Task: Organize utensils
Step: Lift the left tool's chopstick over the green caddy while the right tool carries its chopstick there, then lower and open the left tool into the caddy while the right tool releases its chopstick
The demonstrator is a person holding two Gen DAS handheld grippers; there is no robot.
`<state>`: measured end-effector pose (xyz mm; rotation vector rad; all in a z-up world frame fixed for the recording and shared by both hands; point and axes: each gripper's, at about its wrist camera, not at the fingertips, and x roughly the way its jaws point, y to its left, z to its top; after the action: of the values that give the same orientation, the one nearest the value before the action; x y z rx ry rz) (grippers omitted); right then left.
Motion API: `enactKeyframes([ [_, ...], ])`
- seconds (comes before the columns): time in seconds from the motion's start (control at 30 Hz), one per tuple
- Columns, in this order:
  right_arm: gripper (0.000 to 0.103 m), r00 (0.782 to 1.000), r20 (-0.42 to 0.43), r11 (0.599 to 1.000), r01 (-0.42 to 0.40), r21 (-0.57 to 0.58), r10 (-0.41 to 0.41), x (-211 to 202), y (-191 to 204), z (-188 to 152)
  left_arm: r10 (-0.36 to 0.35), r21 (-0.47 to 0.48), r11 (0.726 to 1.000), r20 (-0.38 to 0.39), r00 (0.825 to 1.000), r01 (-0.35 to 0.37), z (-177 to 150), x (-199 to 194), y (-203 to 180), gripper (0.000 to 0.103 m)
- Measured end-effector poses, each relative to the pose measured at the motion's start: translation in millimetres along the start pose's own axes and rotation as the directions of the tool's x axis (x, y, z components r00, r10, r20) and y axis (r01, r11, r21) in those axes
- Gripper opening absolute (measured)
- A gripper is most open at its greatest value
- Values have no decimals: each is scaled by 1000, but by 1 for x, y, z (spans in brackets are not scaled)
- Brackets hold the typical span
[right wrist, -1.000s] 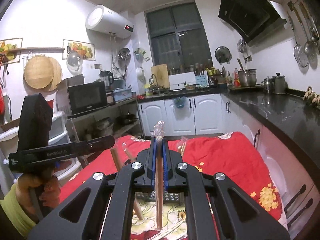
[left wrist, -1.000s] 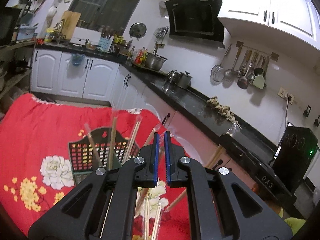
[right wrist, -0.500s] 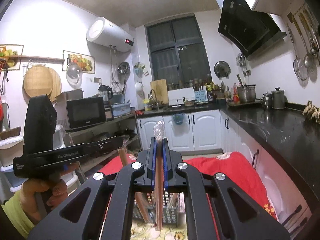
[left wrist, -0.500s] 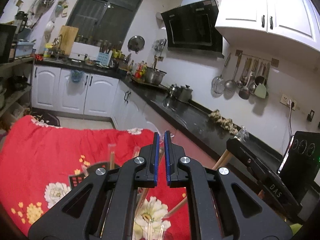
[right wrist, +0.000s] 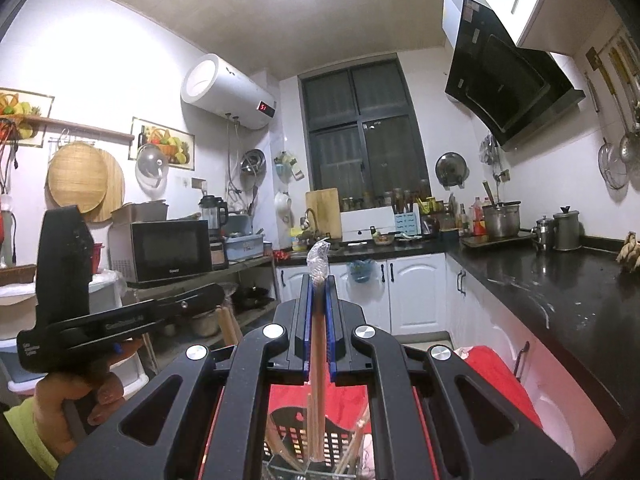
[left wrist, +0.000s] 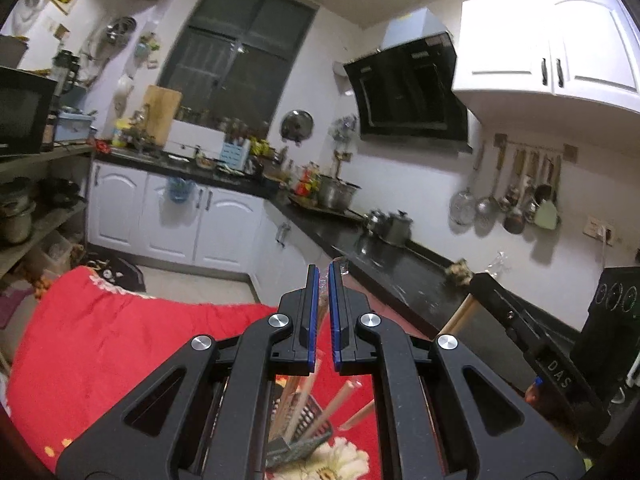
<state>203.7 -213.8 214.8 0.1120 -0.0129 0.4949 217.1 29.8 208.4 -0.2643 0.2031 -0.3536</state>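
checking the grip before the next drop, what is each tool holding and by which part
The right tool is shut on plastic-wrapped chopsticks near their top end. The left tool is shut on another wrapped pair, also near the top.

2 wrist fisheyes held above a red-clothed table, looking almost level into a kitchen.

The left wrist view looks along its own fingers toward the corner where the black counter turns, range hood above, with the table low in frame. The right wrist view faces the dark window and counter end. Both share the window, hood, counter and the black basket close beneath, and each sees the other gripper at its edge.
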Motion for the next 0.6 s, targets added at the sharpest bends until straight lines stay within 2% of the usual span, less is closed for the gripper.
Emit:
enactKeyframes([
  [0.3,6,1000,-4,1000,-7,-25,7,22,5,-16,21,2,1000,14,1000,-21,-11,12,9,3],
  [0.6,6,998,-53,999,20,-34,-22,43,1,-39,33,18,999,4,999,-33,-28,24,12,3],
])
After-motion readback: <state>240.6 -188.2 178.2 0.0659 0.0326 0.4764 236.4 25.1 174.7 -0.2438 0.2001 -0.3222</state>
